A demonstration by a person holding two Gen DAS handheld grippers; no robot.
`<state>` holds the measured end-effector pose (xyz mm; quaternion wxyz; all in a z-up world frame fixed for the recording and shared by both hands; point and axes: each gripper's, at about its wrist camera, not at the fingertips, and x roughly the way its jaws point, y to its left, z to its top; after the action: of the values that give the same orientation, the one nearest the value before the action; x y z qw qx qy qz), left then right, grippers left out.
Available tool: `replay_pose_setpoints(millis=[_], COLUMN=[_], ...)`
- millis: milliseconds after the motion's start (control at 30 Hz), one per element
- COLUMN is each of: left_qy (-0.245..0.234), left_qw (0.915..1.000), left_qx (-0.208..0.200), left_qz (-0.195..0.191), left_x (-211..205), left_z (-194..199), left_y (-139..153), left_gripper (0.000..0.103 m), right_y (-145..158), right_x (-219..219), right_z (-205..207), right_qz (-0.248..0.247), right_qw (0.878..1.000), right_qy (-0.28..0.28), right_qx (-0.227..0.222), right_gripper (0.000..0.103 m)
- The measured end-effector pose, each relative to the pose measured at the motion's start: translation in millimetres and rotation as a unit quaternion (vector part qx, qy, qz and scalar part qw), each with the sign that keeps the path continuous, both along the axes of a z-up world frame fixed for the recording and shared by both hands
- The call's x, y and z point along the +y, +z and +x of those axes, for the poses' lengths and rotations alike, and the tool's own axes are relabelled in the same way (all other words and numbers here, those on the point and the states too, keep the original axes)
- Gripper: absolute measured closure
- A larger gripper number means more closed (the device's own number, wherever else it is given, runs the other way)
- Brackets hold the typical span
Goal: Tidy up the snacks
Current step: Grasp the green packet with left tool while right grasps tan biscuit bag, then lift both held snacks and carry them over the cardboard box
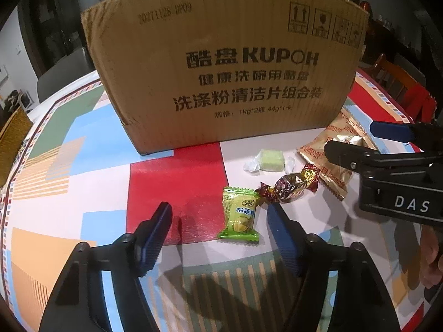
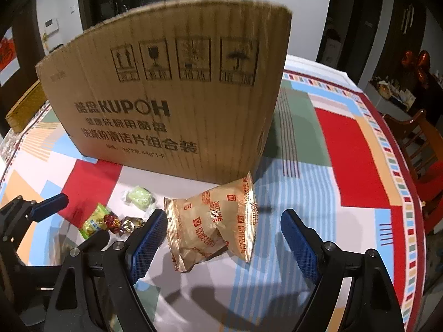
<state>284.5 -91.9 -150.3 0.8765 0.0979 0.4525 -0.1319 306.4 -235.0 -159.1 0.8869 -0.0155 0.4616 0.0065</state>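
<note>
A brown cardboard box [image 1: 221, 63] stands on the patterned table, also in the right wrist view [image 2: 171, 105]. In front of it lie a green durian candy [image 1: 240, 213], a red-gold foil candy [image 1: 290, 184], a pale green wrapped sweet [image 1: 270, 160] and a gold Fortune Biscuit packet [image 1: 332, 155]. My left gripper [image 1: 220, 215] is open, with the durian candy between its fingers, nearer the right one. My right gripper [image 2: 221, 225] is open around the biscuit packet [image 2: 213, 227], not touching it. The right gripper also shows in the left wrist view [image 1: 349, 141].
The tablecloth [image 2: 346, 166] has red, blue, green and orange blocks. A wooden chair [image 2: 423, 149] stands at the table's right edge. A woven yellow object [image 2: 25, 108] lies at the far left behind the box. Dark doors and walls are behind.
</note>
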Motion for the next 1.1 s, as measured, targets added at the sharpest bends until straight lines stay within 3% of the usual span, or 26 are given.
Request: replay_pose_setpoints(millis=[300, 467, 533, 767, 1100], left_qy=[0.000, -0.014, -0.017, -0.024, -0.022], left_qw=[1.0000, 0.9998, 0.9998, 0.9995, 0.9995], left_qx=[0.006, 0.006, 0.005, 0.008, 0.002], left_qz=[-0.006, -0.010, -0.010, -0.016, -0.021], left_x=[-2.7, -8.4, -10.5, -12.5, -13.4], left_z=[2.9, -0.2, -2.1, -6.7, -12.9], left_y=[-7.0, -6.0, -5.7, -4.8, 2.9], left_gripper=[0.051, 0.071, 0.077, 0.083, 0.083], right_y=[-14.3, -20.5, -22.4, -21.7, -3.7], right_x=[-3.7, -9.1, -8.9, -8.2, -4.3], right_z=[6.9, 11.0, 10.3, 1.6, -14.0], right_qz=[0.015, 0.031, 0.035, 0.037, 0.038], right_qw=[1.000, 0.999, 0.999, 0.999, 0.999], right_qy=[-0.003, 0.000, 0.003, 0.005, 0.001], right_qx=[0.010, 0.019, 0.023, 0.018, 0.000], right_gripper=[0.019, 0.045, 0.051, 0.056, 0.058])
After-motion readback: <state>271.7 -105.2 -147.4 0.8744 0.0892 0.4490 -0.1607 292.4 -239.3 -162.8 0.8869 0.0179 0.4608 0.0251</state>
